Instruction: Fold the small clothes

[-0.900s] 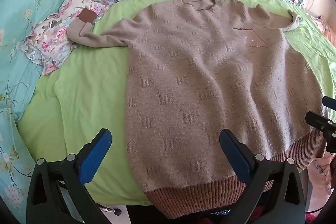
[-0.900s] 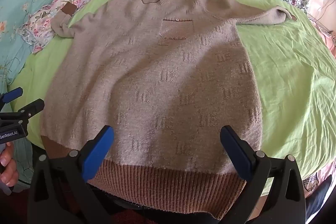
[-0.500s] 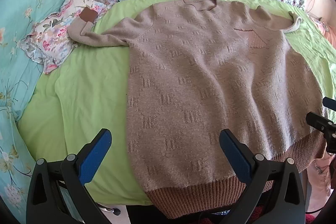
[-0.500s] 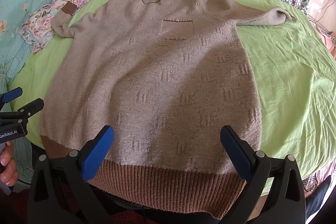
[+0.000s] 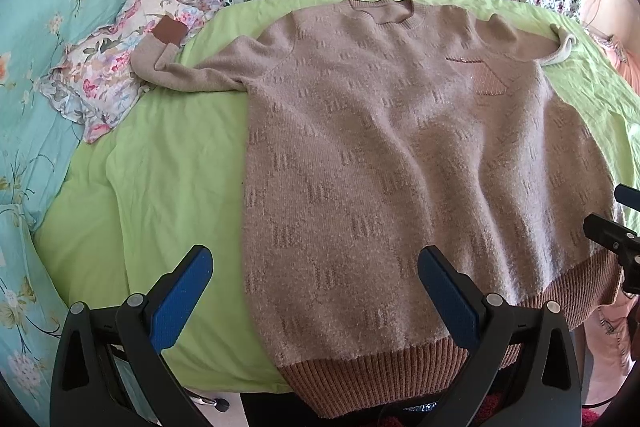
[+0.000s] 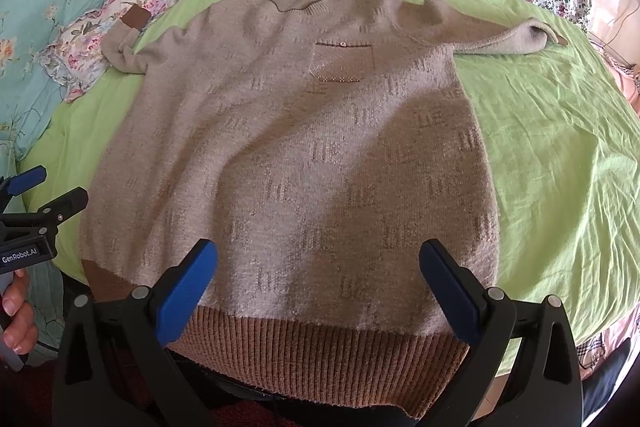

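Both tongs (image 5: 316, 291) (image 6: 318, 287) open, sweater (image 6: 288, 163) just ahead

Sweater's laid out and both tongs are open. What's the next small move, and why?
Probably lower the left tongs onto the sweater hem's near left corner and close. The sweater lies flat, unfolded, sleeves spread on the green sheet; both the left and right tongs hover open, holding nothing.

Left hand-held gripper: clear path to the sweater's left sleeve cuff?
Probably yes. The left hand-held gripper is open and empty, and only green sheet lies between it and the brown cuff, which rests uncovered on floral fabric.
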Available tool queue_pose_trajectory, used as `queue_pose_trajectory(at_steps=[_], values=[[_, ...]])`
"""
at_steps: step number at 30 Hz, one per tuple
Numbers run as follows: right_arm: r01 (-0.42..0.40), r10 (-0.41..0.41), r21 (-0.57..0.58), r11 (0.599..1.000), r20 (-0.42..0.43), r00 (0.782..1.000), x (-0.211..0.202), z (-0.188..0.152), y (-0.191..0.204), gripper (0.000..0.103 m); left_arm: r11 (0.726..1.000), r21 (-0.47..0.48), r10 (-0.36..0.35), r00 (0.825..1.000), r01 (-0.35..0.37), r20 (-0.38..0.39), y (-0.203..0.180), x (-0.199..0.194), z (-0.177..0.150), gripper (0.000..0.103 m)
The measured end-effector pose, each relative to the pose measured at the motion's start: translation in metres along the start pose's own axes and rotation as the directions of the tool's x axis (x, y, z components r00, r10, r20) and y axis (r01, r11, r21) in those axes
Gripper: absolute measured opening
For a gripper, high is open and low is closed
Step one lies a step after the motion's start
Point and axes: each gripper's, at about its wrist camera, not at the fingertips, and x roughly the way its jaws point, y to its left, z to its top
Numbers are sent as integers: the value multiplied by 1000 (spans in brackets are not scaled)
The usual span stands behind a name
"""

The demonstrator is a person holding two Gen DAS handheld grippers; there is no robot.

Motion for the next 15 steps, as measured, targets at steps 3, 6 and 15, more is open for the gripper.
queue_pose_trajectory(at_steps=[3,6,15], values=[[-3,3,0,1000,-1,1000,-1,0,0,101,1000,4,12,1000,-12,22,-1,-1,0,103],[-3,3,0,1000,-3,1000,0,1,-1,101,1000,4,8,1000,-9,13,-1,-1,1,103],[4,-4,-3,1000,3,1000,-1,2,0,101,1000,2,-2,1000,2,-3,-4,0,3,103]])
